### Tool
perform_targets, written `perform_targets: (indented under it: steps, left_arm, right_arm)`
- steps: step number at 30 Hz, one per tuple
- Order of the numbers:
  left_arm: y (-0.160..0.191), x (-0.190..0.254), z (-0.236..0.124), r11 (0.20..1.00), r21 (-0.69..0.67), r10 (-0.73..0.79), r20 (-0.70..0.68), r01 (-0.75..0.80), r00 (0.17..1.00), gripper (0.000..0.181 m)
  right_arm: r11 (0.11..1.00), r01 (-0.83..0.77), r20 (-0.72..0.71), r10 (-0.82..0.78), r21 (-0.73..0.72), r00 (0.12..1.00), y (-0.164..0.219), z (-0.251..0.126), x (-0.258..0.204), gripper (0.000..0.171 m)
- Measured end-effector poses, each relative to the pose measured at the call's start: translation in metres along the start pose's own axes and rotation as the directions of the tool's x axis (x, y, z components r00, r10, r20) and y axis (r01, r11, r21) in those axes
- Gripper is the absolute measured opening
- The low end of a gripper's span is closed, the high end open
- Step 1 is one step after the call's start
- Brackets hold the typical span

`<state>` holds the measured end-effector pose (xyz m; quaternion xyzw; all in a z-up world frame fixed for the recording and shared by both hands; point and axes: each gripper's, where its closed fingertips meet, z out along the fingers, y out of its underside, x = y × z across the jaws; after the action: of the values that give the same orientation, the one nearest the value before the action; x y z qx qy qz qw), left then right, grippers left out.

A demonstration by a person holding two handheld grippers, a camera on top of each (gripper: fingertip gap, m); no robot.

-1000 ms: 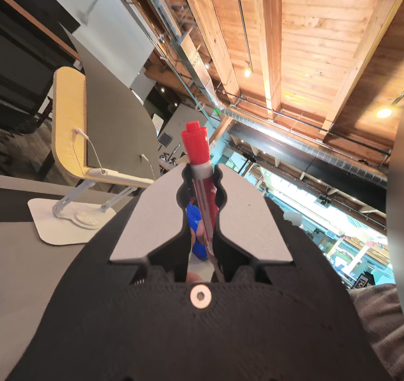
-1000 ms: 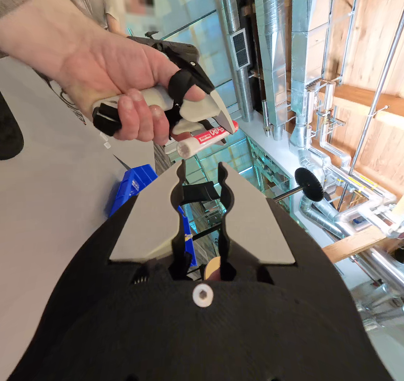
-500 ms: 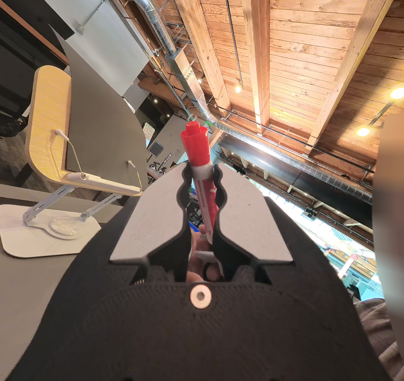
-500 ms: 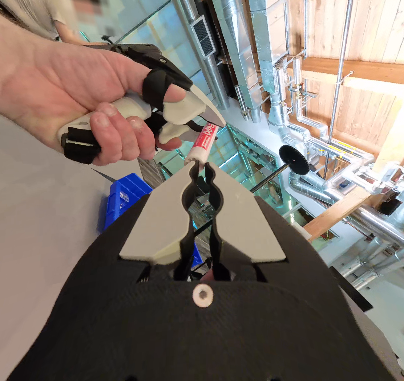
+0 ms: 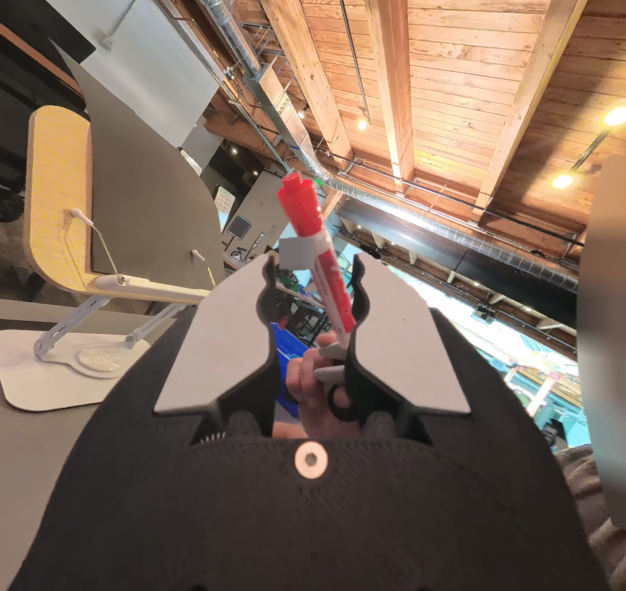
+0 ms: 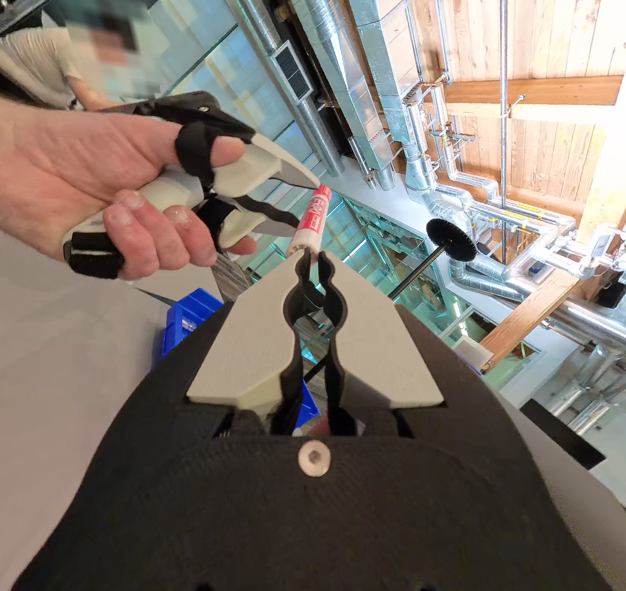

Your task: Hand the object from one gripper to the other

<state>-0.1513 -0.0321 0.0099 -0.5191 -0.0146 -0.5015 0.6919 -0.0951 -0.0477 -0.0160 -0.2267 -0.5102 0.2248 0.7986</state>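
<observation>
Marker [image 5: 318,252] steeply tilted, red cap uppermost

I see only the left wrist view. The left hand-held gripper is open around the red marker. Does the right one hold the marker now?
Observer: Yes. The right hand-held gripper is shut on the white end of the marker, with only its very tips.
Operator: Is the left one clear of the marker?
Observer: Not clearly. In the right wrist view the left hand-held gripper is open, but its upper fingertip appears to touch the marker.
</observation>
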Motion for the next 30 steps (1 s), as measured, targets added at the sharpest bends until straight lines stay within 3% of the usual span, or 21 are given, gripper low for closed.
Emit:
perform_targets:
  steps: [2,4,7,9,12,16,18,23,27,30]
  left_arm:
    - [-0.001,-0.002,-0.001,0.996,0.003,0.086,0.045,-0.086,0.995,0.049]
    - [-0.001,-0.003,-0.004,0.954,-0.027,0.301,0.135,-0.300,0.944,0.052]
    - [0.000,0.007,-0.006,0.794,-0.117,0.607,0.195,-0.597,0.770,0.059]
    - [0.005,0.015,-0.004,0.706,-0.175,0.708,0.172,-0.686,0.685,0.058]
    - [0.014,0.024,-0.001,0.765,-0.192,0.638,0.094,-0.615,0.764,0.056]
    - [0.034,0.025,-0.004,0.844,-0.266,0.479,-0.019,-0.466,0.878,0.052]
    - [0.042,0.028,-0.007,0.846,-0.299,0.446,-0.061,-0.442,0.893,0.051]
    - [0.047,0.037,-0.018,0.808,-0.390,0.421,-0.142,-0.442,0.896,0.049]
    - [0.045,0.036,-0.019,0.732,-0.452,0.517,-0.119,-0.510,0.847,0.051]
    - [0.059,0.036,-0.018,0.696,-0.518,0.523,-0.110,-0.498,0.845,0.052]
  right_arm:
    - [0.992,-0.127,-0.004,0.127,0.025,0.992,-0.002,-0.002,0.011,0.001]
    - [0.948,-0.312,0.027,0.311,0.059,0.950,-0.001,-0.004,0.023,0.001]
    - [0.828,-0.550,0.127,0.537,0.111,0.834,0.003,-0.012,0.040,0.002]
    - [0.704,-0.693,0.216,0.660,0.157,0.720,0.004,-0.020,0.054,0.001]
    - [0.544,-0.814,0.396,0.715,0.201,0.576,-0.001,-0.039,0.068,0.001]
    - [0.452,-0.876,0.639,0.626,0.170,0.447,-0.014,-0.075,0.074,0.001]
    - [0.483,-0.867,0.720,0.558,0.123,0.413,-0.018,-0.095,0.070,0.001]
    - [0.673,-0.739,0.807,0.446,-0.016,0.388,-0.020,-0.132,0.050,0.002]
    - [0.870,-0.458,0.745,0.427,-0.185,0.511,0.004,-0.135,0.031,0.002]
    - [0.922,-0.223,0.702,0.386,-0.317,0.598,0.025,-0.137,0.022,0.002]
